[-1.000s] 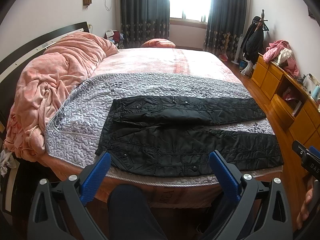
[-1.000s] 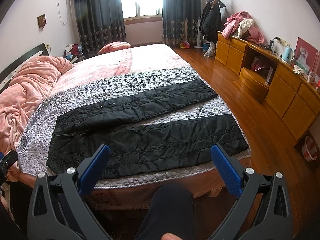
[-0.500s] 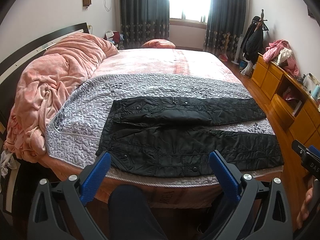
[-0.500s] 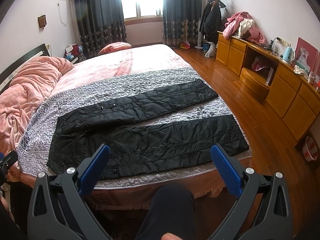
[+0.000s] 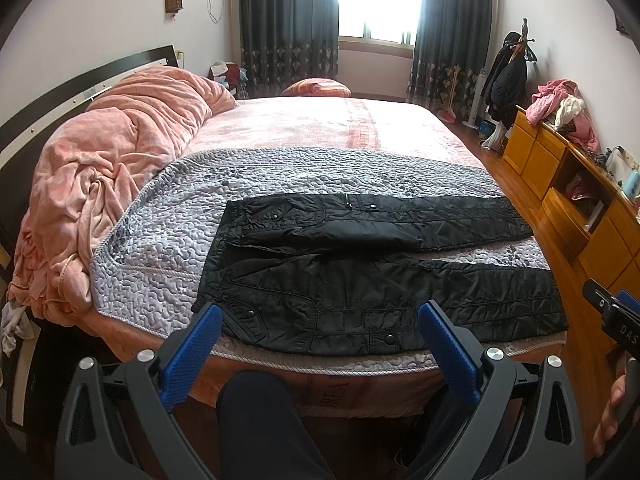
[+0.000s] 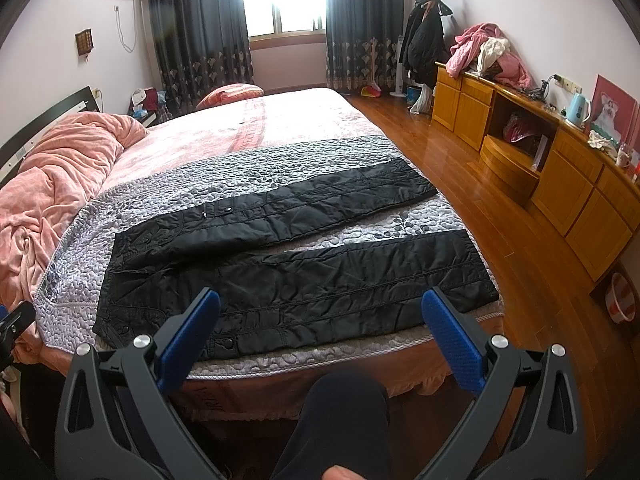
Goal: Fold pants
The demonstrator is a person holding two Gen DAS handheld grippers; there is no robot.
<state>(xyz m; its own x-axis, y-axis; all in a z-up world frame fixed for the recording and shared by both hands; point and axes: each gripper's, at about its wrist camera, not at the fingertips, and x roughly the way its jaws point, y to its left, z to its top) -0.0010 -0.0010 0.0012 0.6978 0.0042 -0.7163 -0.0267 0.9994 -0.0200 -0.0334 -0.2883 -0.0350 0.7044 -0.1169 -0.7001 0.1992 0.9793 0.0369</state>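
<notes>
Left wrist view: black quilted pants (image 5: pixel 372 280) lie flat, legs apart, on the grey quilted bedspread (image 5: pixel 168 216) by its near edge. Left gripper (image 5: pixel 320 340) and right gripper (image 6: pixel 320 328) gape wide, empty, apparently short of the cloth. Pre-grasp step; next, pinch the near leg's edge.

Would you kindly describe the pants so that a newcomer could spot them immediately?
Find the large bed, then the grey quilted cover across its near edge. The black pants lie flat on that cover, legs spread apart: the only black, shiny garment there, unlike the rumpled pink blanket beside it.
</notes>
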